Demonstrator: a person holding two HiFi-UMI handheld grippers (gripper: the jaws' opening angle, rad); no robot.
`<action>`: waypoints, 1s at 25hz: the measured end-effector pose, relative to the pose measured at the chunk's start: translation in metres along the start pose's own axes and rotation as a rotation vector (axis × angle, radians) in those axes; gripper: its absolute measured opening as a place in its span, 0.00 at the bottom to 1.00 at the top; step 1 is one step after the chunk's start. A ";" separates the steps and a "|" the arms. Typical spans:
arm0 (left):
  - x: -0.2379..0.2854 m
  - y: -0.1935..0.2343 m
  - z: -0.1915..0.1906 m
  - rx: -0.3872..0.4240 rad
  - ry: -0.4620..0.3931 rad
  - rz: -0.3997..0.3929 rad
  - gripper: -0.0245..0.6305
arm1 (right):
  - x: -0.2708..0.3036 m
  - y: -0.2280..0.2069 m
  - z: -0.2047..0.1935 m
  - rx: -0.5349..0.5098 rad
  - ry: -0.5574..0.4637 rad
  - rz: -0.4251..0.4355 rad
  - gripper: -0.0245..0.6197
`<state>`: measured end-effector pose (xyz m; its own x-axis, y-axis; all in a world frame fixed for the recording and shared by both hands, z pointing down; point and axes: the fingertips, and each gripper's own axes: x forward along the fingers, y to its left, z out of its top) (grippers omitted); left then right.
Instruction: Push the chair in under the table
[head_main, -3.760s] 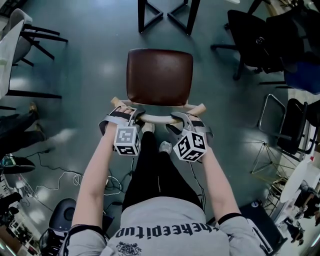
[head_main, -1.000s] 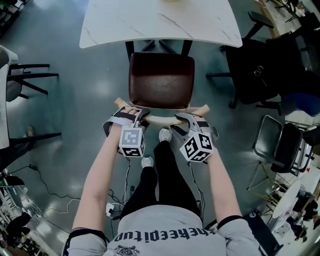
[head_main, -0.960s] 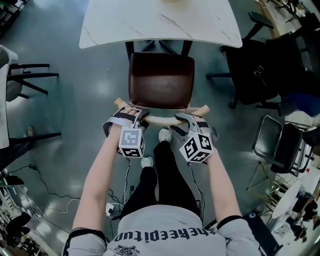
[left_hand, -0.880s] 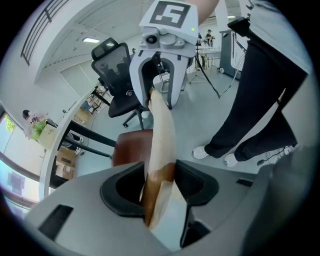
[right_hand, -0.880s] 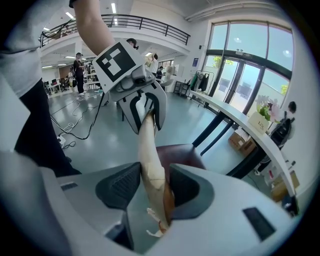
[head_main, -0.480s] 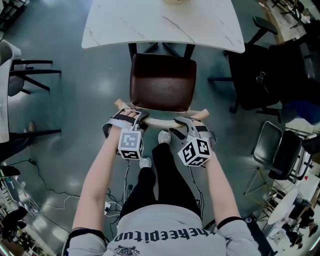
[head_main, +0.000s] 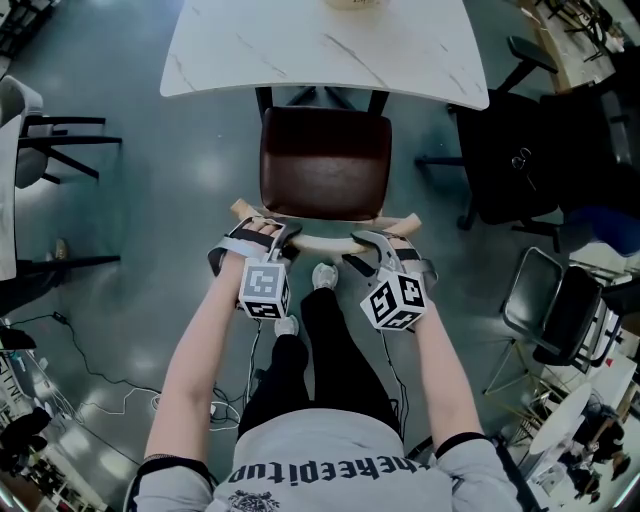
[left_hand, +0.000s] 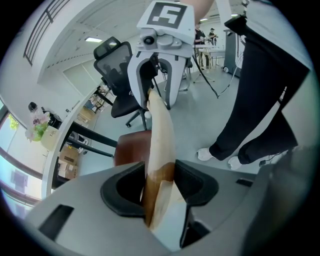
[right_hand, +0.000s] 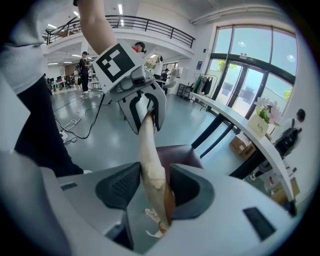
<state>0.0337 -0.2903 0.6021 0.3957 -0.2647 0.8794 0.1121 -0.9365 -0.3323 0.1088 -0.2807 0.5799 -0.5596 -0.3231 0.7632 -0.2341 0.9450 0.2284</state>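
Chair (head_main: 325, 163): brown seat on the floor, its far edge at the near rim of the white table (head_main: 250, 50); the rest is clear of it.
Left gripper (head_main: 270, 232): clamped on the wooden backrest (head_main: 325, 243), left end.
Right gripper (head_main: 370, 242): clamped on the same backrest, right end.
Pot (right_hand: 259, 125): white, on the table, holding pale flowers (right_hand: 263, 109).

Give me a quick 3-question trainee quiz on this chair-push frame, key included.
1. True or false: the chair's brown seat sits wholly under the white table.
2. The left gripper is clamped on: A) the seat, B) the wooden backrest rail, C) a table leg.
3. How many grippers clamp that rail?
Key: 1 false, nearly all of it shows clear of the table; 2 B; 3 two, the right gripper as well.
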 end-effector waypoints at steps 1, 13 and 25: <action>0.000 0.000 0.000 0.000 0.001 -0.001 0.33 | 0.000 0.000 0.000 0.000 -0.002 -0.003 0.33; 0.000 -0.002 -0.001 0.006 0.015 -0.010 0.33 | -0.001 0.001 0.001 0.007 -0.013 -0.035 0.34; 0.003 -0.001 -0.001 0.037 0.013 -0.023 0.32 | 0.000 0.000 0.000 -0.013 -0.024 -0.052 0.34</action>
<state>0.0343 -0.2903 0.6056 0.3809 -0.2461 0.8913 0.1546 -0.9334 -0.3238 0.1086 -0.2811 0.5801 -0.5658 -0.3731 0.7353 -0.2529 0.9273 0.2759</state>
